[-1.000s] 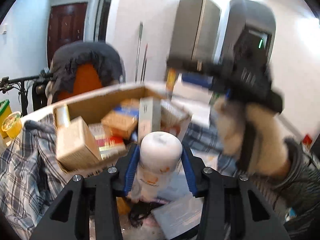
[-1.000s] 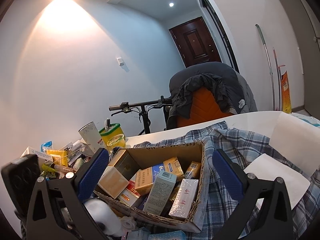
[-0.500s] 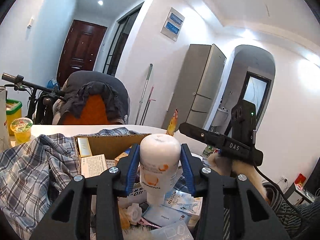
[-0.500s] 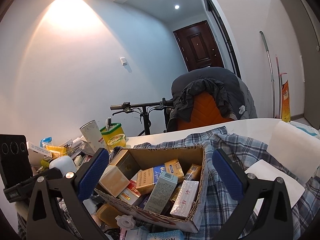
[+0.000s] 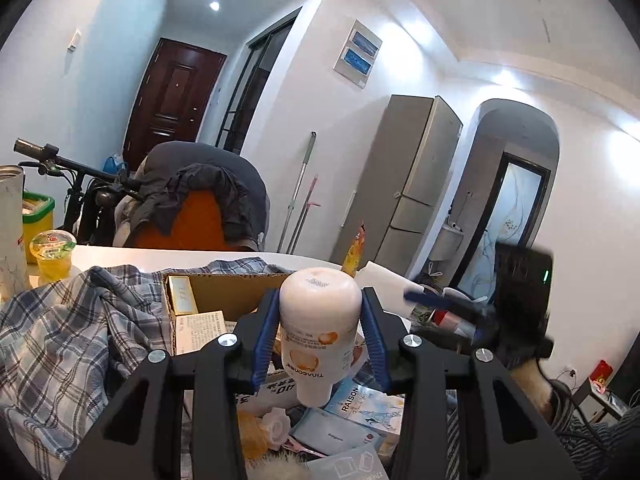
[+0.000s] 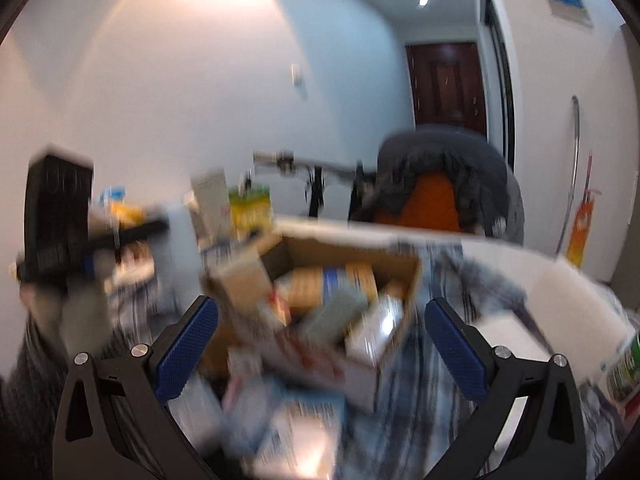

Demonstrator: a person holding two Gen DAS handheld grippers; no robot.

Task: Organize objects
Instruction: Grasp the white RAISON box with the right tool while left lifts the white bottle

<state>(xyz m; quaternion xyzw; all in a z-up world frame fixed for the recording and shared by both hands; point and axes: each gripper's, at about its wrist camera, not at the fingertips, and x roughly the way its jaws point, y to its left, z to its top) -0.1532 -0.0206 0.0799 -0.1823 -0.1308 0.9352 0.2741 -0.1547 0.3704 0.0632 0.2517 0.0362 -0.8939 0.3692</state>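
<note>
The left gripper (image 5: 320, 336) pinches a white bottle (image 5: 319, 330) between its blue pads, the bottle upside down with its printed label inverted. Against the view of a second ago it has lifted the bottle clear of the clutter and levelled out, so the bottle now hangs just over the near edge of the cardboard box (image 5: 224, 288); by my reading it is picked and only the drop into the box is left. The right gripper (image 6: 320, 344) is spread wide and holds nothing, and its view, sharp half a second ago, is now smeared as it swings over the box. Below the bottle lie loose packets, a blue "RAISON" pack (image 5: 366, 404) among them. The box is already crowded with small cartons (image 5: 200, 328), which leaves little free room, and a plaid shirt (image 5: 60, 344) is bunched against its left side. Farther off stand a yellow cup (image 5: 52, 256) on the white table (image 5: 160, 256), a chair with a jacket (image 5: 200, 196) and a bicycle handlebar (image 5: 48, 156).
</note>
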